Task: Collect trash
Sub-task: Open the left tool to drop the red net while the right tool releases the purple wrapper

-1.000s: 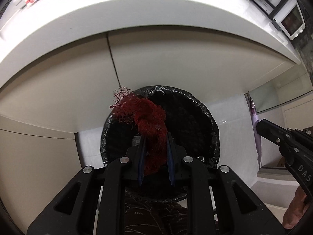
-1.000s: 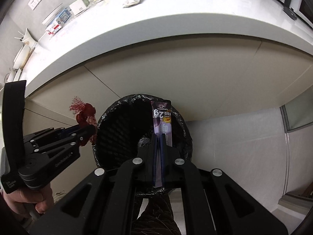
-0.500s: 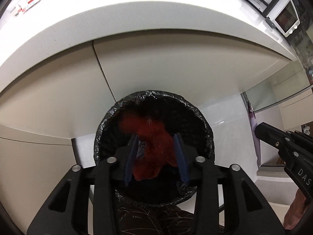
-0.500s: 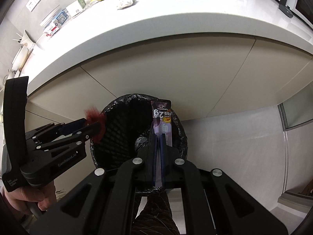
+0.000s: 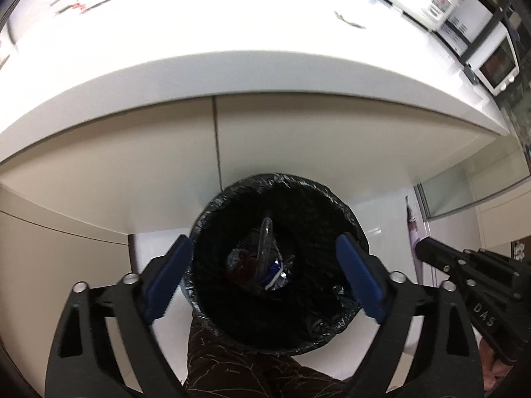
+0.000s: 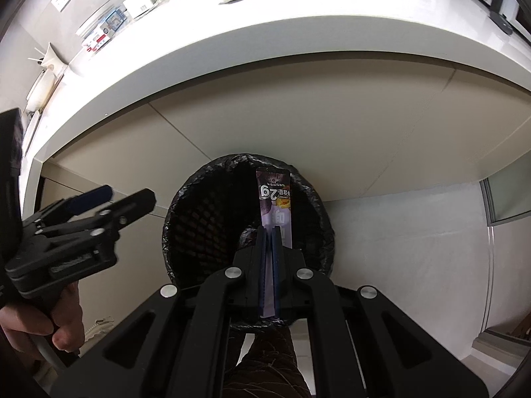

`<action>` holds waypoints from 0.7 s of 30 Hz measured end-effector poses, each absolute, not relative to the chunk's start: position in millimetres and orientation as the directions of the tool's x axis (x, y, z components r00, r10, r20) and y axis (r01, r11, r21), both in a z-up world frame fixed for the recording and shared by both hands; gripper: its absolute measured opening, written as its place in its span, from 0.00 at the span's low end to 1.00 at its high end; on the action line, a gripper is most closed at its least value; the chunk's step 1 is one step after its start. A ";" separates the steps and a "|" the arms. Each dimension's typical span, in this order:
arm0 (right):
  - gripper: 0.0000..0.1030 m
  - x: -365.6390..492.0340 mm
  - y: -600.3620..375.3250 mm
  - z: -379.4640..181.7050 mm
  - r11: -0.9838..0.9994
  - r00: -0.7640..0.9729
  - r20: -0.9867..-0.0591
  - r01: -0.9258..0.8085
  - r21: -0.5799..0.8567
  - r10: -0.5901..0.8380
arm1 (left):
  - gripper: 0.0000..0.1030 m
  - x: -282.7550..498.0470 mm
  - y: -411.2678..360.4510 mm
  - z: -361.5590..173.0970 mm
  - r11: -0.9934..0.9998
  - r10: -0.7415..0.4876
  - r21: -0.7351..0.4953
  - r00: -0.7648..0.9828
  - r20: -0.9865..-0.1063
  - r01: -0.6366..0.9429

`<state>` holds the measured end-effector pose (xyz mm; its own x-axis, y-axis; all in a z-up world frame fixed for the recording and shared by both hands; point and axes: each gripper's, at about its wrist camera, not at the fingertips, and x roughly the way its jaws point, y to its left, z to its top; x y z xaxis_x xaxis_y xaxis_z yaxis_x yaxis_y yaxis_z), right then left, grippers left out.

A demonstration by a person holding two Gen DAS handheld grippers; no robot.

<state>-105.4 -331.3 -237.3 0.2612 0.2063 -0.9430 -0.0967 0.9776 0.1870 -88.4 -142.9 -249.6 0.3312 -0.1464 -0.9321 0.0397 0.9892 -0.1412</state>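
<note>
1. Counter (image 5: pixel 252 76): white top with a thick rounded edge, arcing across the upper half of both your wrist views; beige cabinet fronts (image 6: pixel 298 126) beneath it. Small packets and boxes lie along its far side, too blurred to name.
2. Trash bin (image 5: pixel 351 232): round, lined with a black bag, standing on the floor against the cabinet fronts. It sits at centre in both views, directly below your two hands.
3. Left hand-held gripper (image 5: pixel 265 278): its jaws are opening, blue pads standing at 9 and 3 o'clock of the bin mouth, nothing between them. In the right wrist view it shows at 9 o'clock (image 6: pixel 109 199), with your hand (image 6: pixel 49 318) on its grip.
4. Right hand-held gripper (image 6: pixel 269 232): pressed together, pinching a purple wrapper. In the left wrist view it enters at 3 o'clock (image 5: pixel 421 252).
5. Purple wrapper (image 6: pixel 274 199): long flat packet, upright, its free end reaching toward 12 o'clock over the bin opening.
6. Bin contents (image 5: pixel 262 265): a clear plastic piece, a blue-and-white scrap and something dark red at the bottom.
</note>
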 end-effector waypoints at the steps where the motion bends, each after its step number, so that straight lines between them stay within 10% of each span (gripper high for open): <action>1: 0.02 -103.4 -328.3 -237.9 0.977 0.259 -0.943 -0.102 0.187 0.207 | 0.92 -88.6 -139.7 -247.4 0.990 -0.138 -0.135 0.337 -0.932 0.032; 21: 0.02 -82.0 -264.1 -269.3 0.957 0.182 -0.958 -0.228 0.178 0.221 | 0.94 -100.9 -66.0 -239.8 0.992 -0.052 -0.087 0.324 -0.944 -0.093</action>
